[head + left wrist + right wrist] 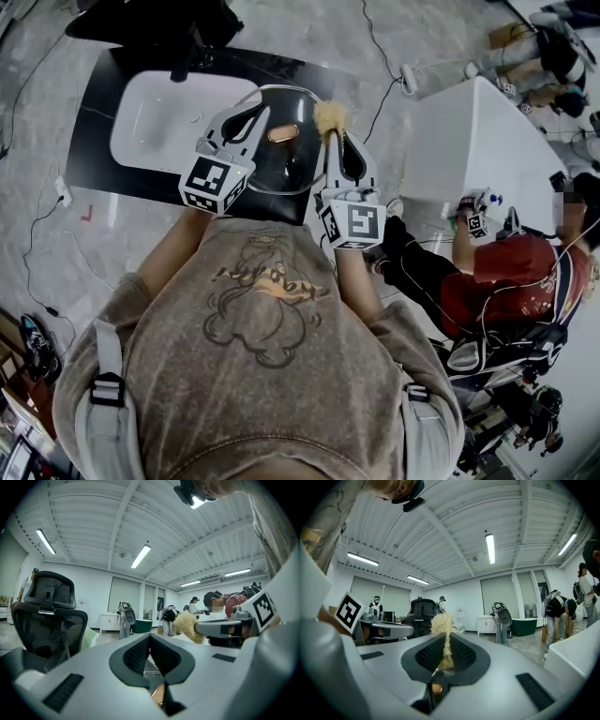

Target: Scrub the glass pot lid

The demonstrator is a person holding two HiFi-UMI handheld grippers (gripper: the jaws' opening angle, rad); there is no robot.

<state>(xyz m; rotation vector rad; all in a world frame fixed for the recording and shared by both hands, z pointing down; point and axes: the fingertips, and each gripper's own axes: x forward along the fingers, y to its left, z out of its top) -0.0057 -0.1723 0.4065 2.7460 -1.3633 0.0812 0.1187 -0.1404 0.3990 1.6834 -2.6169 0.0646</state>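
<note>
Over the right end of the black counter [112, 112], just beside the white sink [169, 122], is the glass pot lid [291, 169]. It lies flat, with its shiny brown knob [283, 133] facing up. I cannot tell if it rests on the counter or is held a little above it.

The left gripper [255, 112] is at the lid's left edge. Its fingers are pressed tight together on the thin glass rim.

The right gripper [333, 138] is at the lid's right side, near the far edge of the counter. Its fingers pinch a fluffy yellow scrubber [330, 116], and the tuft sticks out past the tips [442, 623]. The scrubber sits at the lid's far right rim.

Past the right end of the counter, a person in a red top [516, 272] sits at a white table [478, 141].
</note>
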